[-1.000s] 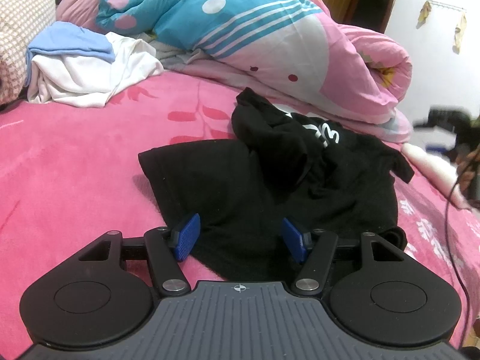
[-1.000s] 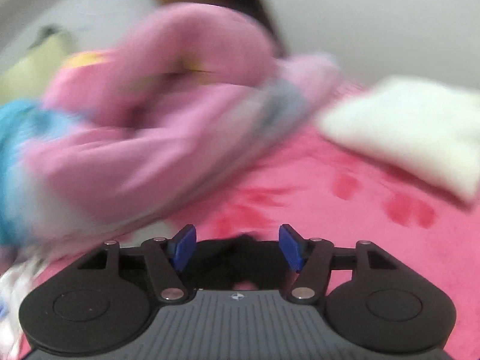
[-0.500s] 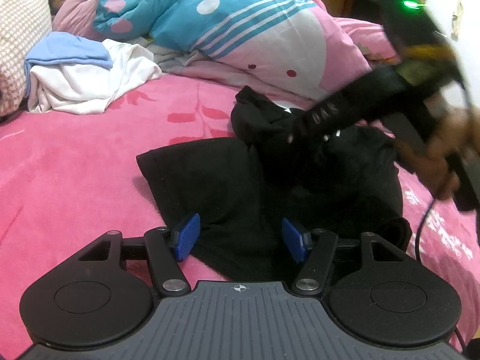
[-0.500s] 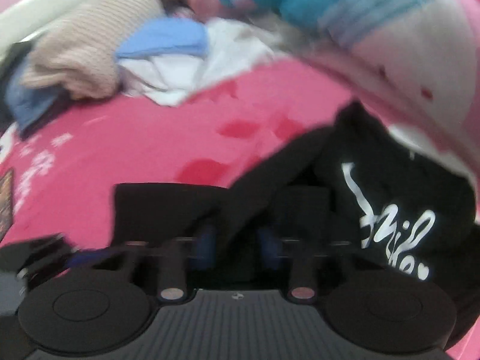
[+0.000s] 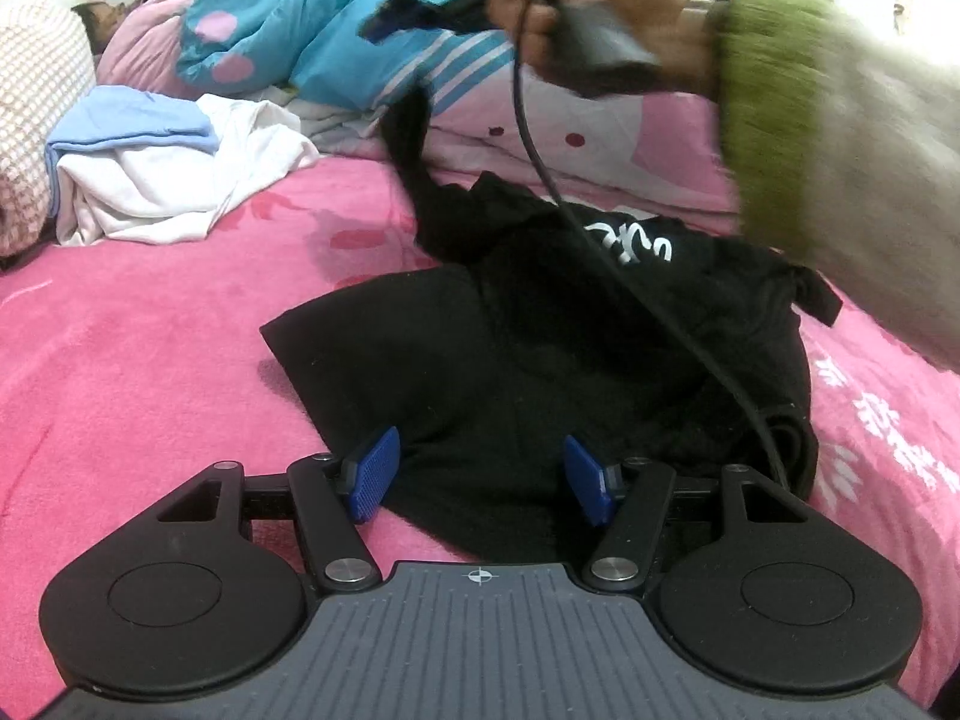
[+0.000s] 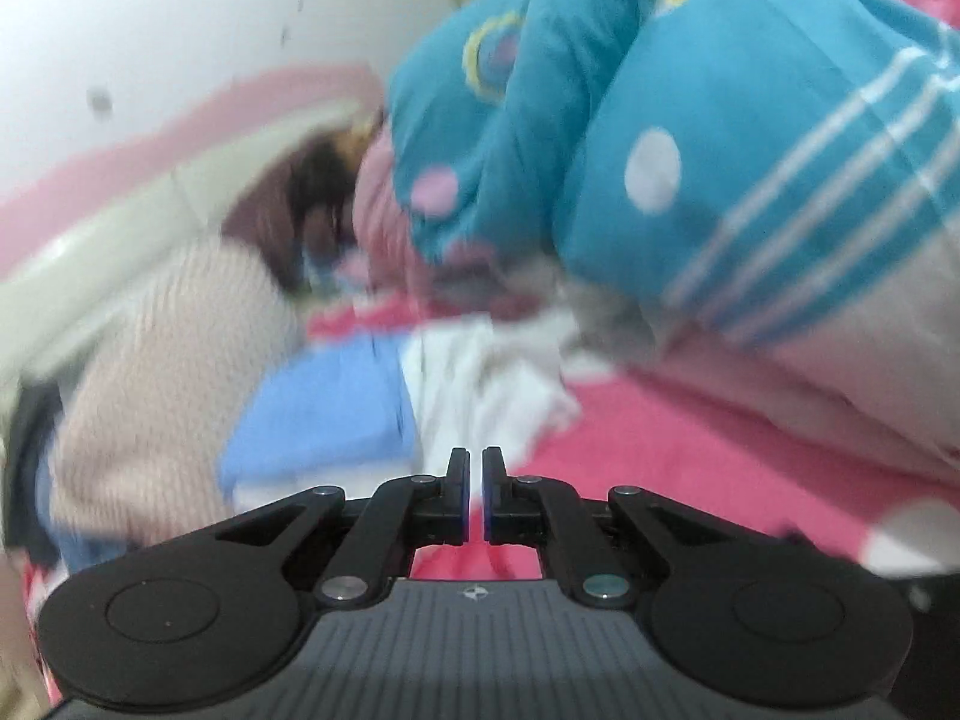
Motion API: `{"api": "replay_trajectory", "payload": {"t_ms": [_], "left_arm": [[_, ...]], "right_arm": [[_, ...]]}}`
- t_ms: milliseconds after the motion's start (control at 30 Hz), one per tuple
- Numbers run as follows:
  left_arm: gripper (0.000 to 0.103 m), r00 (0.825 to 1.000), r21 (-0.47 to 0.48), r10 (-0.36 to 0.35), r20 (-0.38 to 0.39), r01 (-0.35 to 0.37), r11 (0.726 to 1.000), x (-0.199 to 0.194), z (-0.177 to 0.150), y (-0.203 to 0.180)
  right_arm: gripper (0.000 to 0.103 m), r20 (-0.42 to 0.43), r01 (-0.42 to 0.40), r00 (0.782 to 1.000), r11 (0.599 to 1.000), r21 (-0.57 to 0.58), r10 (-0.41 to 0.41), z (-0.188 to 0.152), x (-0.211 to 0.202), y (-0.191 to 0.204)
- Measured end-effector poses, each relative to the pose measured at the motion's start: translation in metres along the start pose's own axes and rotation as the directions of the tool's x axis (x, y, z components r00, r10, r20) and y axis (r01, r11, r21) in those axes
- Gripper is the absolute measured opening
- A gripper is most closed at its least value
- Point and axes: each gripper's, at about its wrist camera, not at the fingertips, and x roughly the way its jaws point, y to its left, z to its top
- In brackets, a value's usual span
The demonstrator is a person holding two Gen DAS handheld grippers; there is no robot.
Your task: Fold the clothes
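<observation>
Jaws of right gripper (image 6: pixel 474 492) tight on black shirt (image 5: pixel 540 360); left gripper (image 5: pixel 480 474) jaws apart, empty

Black garment (image 5: pixel 540 360) with white script lettering lies crumpled on the pink bedspread, near edge flattened, far part bunched. One strip of its cloth is drawn upward toward the upper frame, taut and off the bed

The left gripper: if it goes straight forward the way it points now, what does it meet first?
Most likely the black garment. The left gripper points slightly downward with its jaws apart, and the near edge of the cloth already lies between its fingers, on the pink bedsheet. Whether the pads touch it is unclear.
</observation>
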Motion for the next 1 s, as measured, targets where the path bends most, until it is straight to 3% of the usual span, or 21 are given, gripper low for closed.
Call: {"api": "replay_trajectory", "payload": {"t_ms": [100,267,367,500,600,700,833,933,1000], "left_arm": [[0.061,1.0,0.007,0.004,0.002,-0.004,1.0,0.0,0.0,-0.001],[0.061,1.0,-0.007,-0.008,0.0,0.008,1.0,0.001,0.0,0.002],[0.061,1.0,-0.035,-0.025,0.004,0.025,0.999,-0.002,0.002,0.006],[0.061,0.997,-0.103,-0.066,0.041,0.07,0.992,-0.01,0.005,0.017],[0.061,0.993,-0.155,-0.067,0.095,0.082,0.985,-0.018,0.009,0.027],[0.061,0.987,-0.205,-0.065,0.148,0.095,0.974,-0.027,0.013,0.036],[0.063,0.994,-0.292,-0.017,0.107,0.048,0.955,-0.012,0.028,0.054],[0.063,0.999,-0.326,0.039,0.034,-0.025,0.945,0.01,0.035,0.065],[0.063,0.997,-0.343,0.073,-0.009,-0.071,0.936,0.023,0.035,0.071]], "right_arm": [[0.004,0.032,-0.014,0.999,0.998,0.062,0.012,0.009,0.022,-0.011],[0.007,-0.033,-0.015,0.999,0.98,0.198,0.022,0.001,0.014,-0.036],[0.016,-0.016,-0.036,0.999,0.978,0.205,0.04,-0.012,-0.044,-0.044],[0.04,0.081,-0.075,0.995,0.952,0.298,0.054,-0.037,-0.16,-0.058],[0.044,0.159,-0.122,0.986,0.886,0.447,0.055,-0.071,-0.249,-0.076],[0.045,0.156,-0.138,0.986,0.777,0.614,0.051,-0.126,-0.302,-0.089],[0.046,0.036,-0.057,0.998,0.689,0.723,0.045,-0.197,-0.316,-0.089],[0.047,-0.052,-0.011,0.995,0.62,0.785,0.083,-0.239,-0.295,-0.091],[0.047,-0.091,0.013,0.991,0.595,0.803,0.101,-0.26,-0.274,-0.091]]}}
